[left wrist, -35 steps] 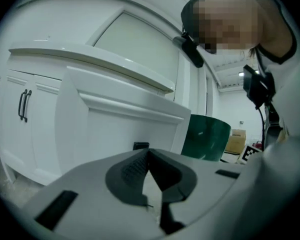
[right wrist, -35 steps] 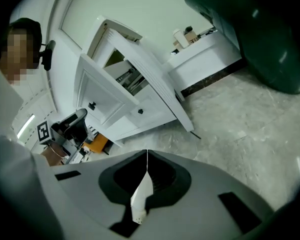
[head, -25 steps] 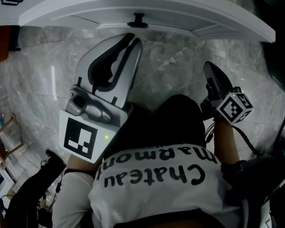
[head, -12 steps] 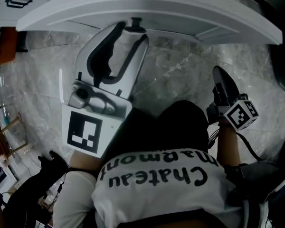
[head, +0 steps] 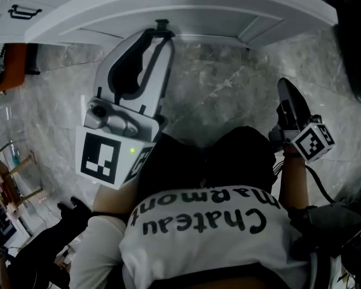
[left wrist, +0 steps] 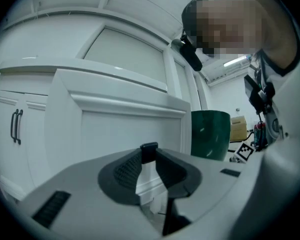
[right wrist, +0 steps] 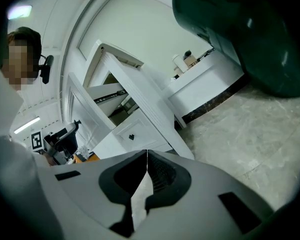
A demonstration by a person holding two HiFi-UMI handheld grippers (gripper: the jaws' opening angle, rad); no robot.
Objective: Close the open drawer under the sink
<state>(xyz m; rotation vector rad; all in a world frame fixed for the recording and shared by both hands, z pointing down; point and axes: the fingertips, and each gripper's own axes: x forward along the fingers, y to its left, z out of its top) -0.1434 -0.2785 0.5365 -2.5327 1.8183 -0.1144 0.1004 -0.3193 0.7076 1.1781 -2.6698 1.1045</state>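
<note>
Fingers [left wrist: 125, 171] of the left gripper [head: 160, 40] are closing on the drawer [head: 228, 8] knob [left wrist: 149, 152], so push level and straight in, with the right gripper [right wrist: 146, 154] clenched empty.

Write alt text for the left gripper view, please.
The left tool, jaws closing, has the black knob of a white drawer between its tips. A green bin stands to the right, cabinet doors to the left.
</note>
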